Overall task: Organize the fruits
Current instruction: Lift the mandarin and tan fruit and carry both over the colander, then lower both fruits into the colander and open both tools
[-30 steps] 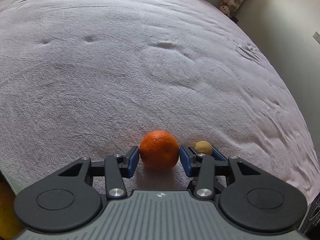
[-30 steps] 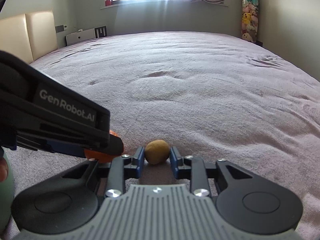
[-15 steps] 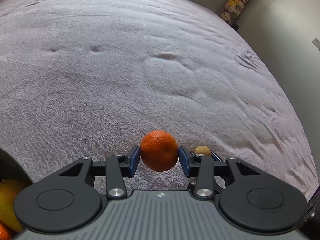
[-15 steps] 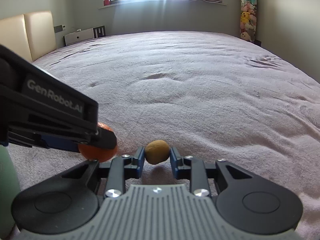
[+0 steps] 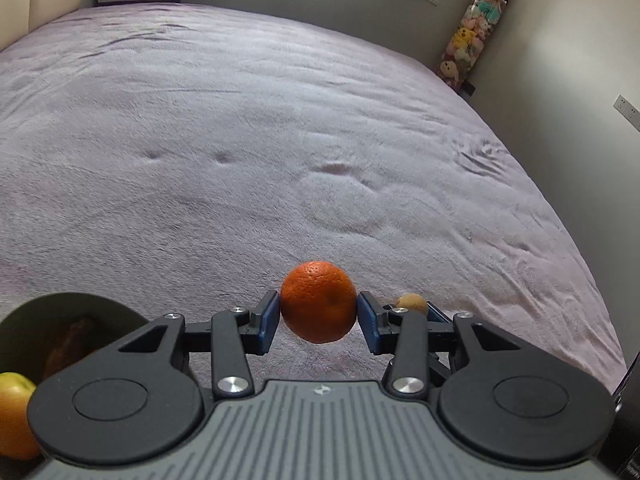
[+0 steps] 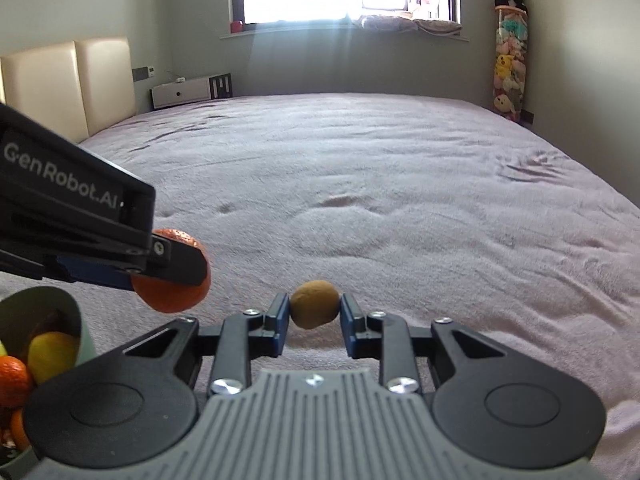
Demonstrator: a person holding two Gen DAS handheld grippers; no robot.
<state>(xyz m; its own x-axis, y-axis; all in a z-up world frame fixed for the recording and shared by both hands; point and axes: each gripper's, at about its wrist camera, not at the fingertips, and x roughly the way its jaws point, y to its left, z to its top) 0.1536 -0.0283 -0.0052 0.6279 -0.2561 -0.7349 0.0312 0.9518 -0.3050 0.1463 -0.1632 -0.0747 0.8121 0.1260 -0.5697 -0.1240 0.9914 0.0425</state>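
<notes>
Both fruits are now off the bed: a second ago the orange and the small brown fruit sat on the blanket inside the closing tongs, and now each hangs in the air with the blanket dropping away beneath it. The views have also tipped up, so the window and headboard show, and the green bowl has come into sight at about 8 o'clock. I take this as the pick being finished and the carry toward the bowl under way.

Going left to right, the bowl sits at the lower left edge of both views and already holds fruit: a yellow one, an orange one and something dark behind them.

Next, the left gripper is clamped on the orange. Its blue pads press the fruit at 9 and 3 o'clock, set roughly the fruit's width apart. In the right wrist view the same orange hangs at about 9 o'clock, above and just beyond the bowl's rim.

Further right, the right gripper is closed narrower, pinching the small brown fruit between its pads. In the left view that fruit peeks out at 3 o'clock, just beside the orange.

The purple blanket lies bare ahead.
</notes>
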